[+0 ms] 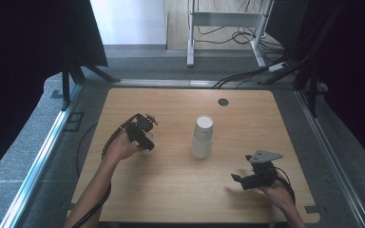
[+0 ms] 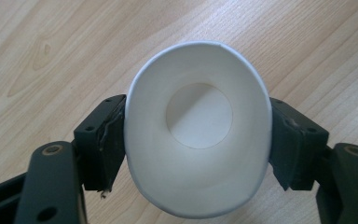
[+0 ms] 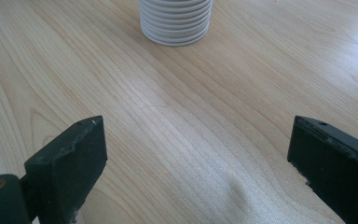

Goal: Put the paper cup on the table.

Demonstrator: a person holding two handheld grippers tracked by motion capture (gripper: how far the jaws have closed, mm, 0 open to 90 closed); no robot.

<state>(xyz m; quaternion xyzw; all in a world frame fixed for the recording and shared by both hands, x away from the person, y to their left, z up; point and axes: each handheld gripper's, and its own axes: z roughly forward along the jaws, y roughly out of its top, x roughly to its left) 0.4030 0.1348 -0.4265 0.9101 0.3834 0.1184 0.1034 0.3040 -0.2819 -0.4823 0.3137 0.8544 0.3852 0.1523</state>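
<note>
Wooden table (image 1: 171,190): pale grain, one dark round grommet (image 1: 223,102) near its far edge.

Stack of paper cups (image 1: 202,137): white, nested, standing upside down near the table's middle, the top cups leaning; its ribbed rims show in the right gripper view (image 3: 175,21). Landmark for what follows.

Single paper cup (image 2: 198,128): white, upright, mouth up, set on the table to the left of the stack and well apart from it (image 1: 148,145). Its rim is squeezed to an oval.

Left gripper (image 1: 142,135): pointing down over the single cup, forearm reaching in from the near edge; its pads (image 2: 105,140) press on the cup's two sides, so it grips the cup.

Right gripper (image 1: 240,179): near right of the stack, held low and about level, aimed towards the stack; jaws stand wide with nothing between them.

Risk, as judged: the thin wall is already deformed, so a firmer squeeze could crease it, and a lopsided release could tip the cup.
</note>
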